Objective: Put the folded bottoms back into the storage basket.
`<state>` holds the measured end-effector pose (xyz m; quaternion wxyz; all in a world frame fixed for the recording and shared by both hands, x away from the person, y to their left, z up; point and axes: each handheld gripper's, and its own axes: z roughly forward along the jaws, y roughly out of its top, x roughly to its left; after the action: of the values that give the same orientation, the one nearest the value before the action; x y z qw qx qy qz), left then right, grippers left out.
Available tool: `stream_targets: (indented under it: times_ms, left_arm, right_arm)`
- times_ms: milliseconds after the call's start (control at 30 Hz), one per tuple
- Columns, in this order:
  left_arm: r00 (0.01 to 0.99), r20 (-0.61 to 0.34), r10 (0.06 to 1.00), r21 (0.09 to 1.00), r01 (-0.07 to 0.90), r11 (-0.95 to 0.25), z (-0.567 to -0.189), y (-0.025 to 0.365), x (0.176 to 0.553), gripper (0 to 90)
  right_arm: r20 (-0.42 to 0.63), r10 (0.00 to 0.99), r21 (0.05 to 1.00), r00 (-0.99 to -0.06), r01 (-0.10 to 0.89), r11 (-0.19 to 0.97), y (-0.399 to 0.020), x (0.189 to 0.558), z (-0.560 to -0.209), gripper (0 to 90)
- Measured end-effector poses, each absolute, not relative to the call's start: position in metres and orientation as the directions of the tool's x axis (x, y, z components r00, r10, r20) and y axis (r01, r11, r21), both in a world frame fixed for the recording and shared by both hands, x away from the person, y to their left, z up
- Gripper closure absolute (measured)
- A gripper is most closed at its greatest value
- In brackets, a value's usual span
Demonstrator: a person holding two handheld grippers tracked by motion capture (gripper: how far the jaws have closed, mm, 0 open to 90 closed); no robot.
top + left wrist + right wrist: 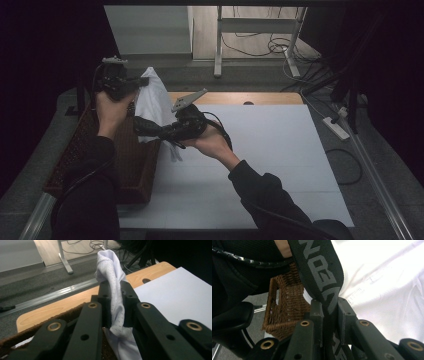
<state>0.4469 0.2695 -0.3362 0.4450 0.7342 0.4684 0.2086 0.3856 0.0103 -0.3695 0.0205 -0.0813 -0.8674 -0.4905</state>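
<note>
— Two grips on one piece: the left hand-held gripper (142,81) is clamped on a bunched fold of the white garment (152,102), up over the far end of the wicker basket (135,167).
— And the right?
— The right hand-held gripper (141,125) is clenched on the black lettered waistband (322,277) of that same garment, lower and nearer the person.
— So which way does the cloth run?
— Its long axis goes from the left grip down and back toward the right grip, hanging between them above the basket's rim, beside the white sheet (270,150) on the bench (235,97).
— Which hand is nearer the open sheet?
— The right one; its jaws point left, across toward the basket, so I'd judge the garment has to swing rightward to lie flat.
— Anything in the way?
— The basket wall sits just under the hanging cloth, and the left forearm (107,150) lies over the basket. The sheet itself looks bare.
</note>
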Motion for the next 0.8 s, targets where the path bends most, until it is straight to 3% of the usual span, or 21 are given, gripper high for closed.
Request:
stream_targets:
  times_ms: [800]
  left_arm:
    - [0.403,-0.143,0.904,0.887,0.456,-0.064,-0.31,0.312,0.438,81.6]
  right_arm:
    - [0.112,0.097,0.893,-0.989,0.143,0.426,0.054,0.389,-0.358,77.2]
